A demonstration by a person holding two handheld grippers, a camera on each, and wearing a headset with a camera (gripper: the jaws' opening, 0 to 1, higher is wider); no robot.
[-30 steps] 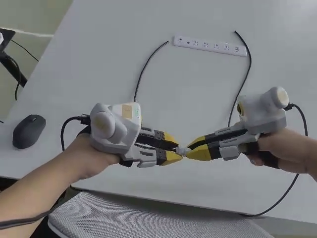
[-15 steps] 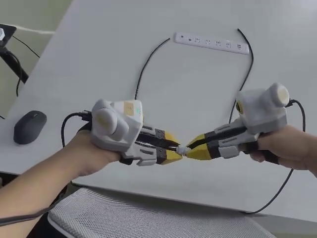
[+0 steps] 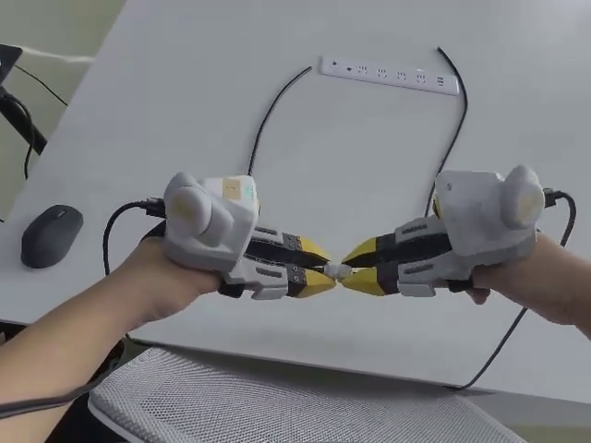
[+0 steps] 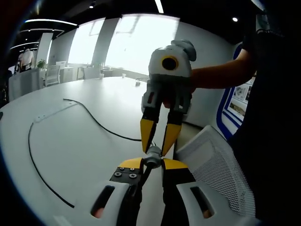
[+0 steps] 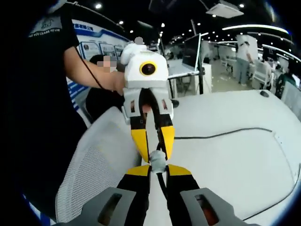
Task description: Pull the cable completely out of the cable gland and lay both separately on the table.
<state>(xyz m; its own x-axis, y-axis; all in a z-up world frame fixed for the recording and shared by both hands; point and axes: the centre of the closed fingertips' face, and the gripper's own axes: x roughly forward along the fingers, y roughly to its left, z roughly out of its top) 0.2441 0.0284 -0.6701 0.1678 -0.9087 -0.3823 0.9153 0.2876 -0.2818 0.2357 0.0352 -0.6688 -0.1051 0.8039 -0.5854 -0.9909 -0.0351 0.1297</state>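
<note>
Left gripper: jaws narrow, pinched on cable gland | Right gripper: jaws narrow, pinched on the gland's opposite end, tips meeting the left's | Gland: held in the air over the near side of white table | Black cable: leaves the gland, runs back between the right jaws

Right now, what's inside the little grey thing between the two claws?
A thin black cable comes out of the grey cable gland, pinched between the left claw and the right claw. How far it reaches inside is hidden by the gland and the claw tips.
</note>
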